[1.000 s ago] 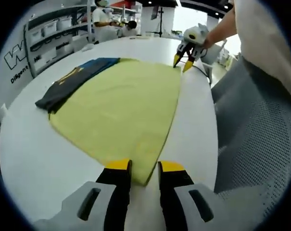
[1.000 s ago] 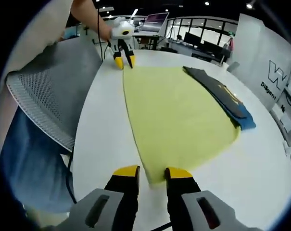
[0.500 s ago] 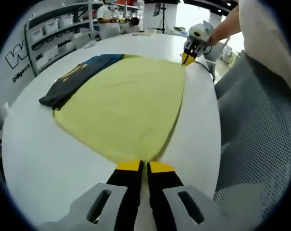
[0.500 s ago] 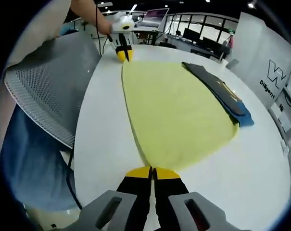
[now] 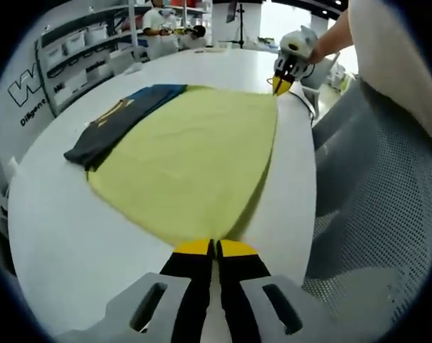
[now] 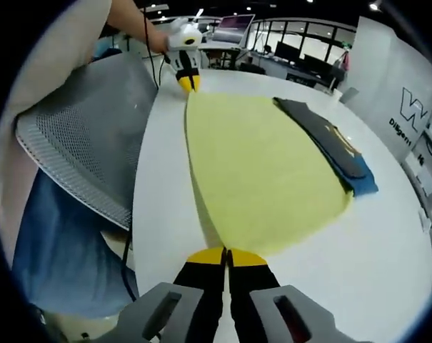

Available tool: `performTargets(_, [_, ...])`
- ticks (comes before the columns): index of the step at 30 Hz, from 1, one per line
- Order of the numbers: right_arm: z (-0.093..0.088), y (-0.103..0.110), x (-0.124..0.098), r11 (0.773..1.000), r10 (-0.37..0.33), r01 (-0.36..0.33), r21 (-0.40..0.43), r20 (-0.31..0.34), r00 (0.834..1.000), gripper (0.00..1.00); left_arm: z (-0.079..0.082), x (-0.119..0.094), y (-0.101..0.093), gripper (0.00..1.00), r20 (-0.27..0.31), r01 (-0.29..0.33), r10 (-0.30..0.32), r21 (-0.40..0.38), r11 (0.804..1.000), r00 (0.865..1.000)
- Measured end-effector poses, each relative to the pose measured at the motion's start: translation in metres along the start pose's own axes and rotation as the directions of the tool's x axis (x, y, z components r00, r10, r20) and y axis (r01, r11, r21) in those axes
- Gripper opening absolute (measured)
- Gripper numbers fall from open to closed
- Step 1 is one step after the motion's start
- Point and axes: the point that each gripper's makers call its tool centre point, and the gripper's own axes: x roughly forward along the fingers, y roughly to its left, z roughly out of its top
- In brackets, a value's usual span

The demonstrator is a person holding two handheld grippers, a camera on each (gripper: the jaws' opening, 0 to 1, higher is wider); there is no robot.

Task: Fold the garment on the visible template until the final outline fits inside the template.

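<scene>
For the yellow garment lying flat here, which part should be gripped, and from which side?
The two corners of the near edge, approached low from the person's side. The yellow garment lies flat on the white table; the left gripper and right gripper are shut on these corners, probably the easiest pinch points.

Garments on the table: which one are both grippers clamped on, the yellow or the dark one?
The yellow garment. The left gripper and right gripper each pinch a corner of its near edge; the dark garment lies untouched along its far side.

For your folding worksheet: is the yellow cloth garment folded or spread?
Spread: the yellow cloth garment lies flat on the white table, pinched at two corners.
</scene>
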Motion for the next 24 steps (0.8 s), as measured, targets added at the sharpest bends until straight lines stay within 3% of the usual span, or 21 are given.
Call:
performTargets(12, [0.008,0.0,-0.018,1.0,0.006,-0.006,0.012,0.023,1.0,0.0,0.015,-0.023,0.0,0.01,0.008,0.031,-0.032,0.023,0.999,0.999])
performTargets(18, [0.011,0.001,-0.02,1.0,-0.005,0.004,0.021,0.026,1.0,0.0,0.012,-0.027,0.0,0.01,0.01,0.026,-0.026,0.022,0.999,1.0])
performTargets(24, [0.019,-0.013,-0.029,1.0,-0.025,0.025,-0.002,0.035,0.999,0.0,0.018,-0.033,0.003,0.0,0.012,0.04,-0.041,0.03,0.999,0.999])
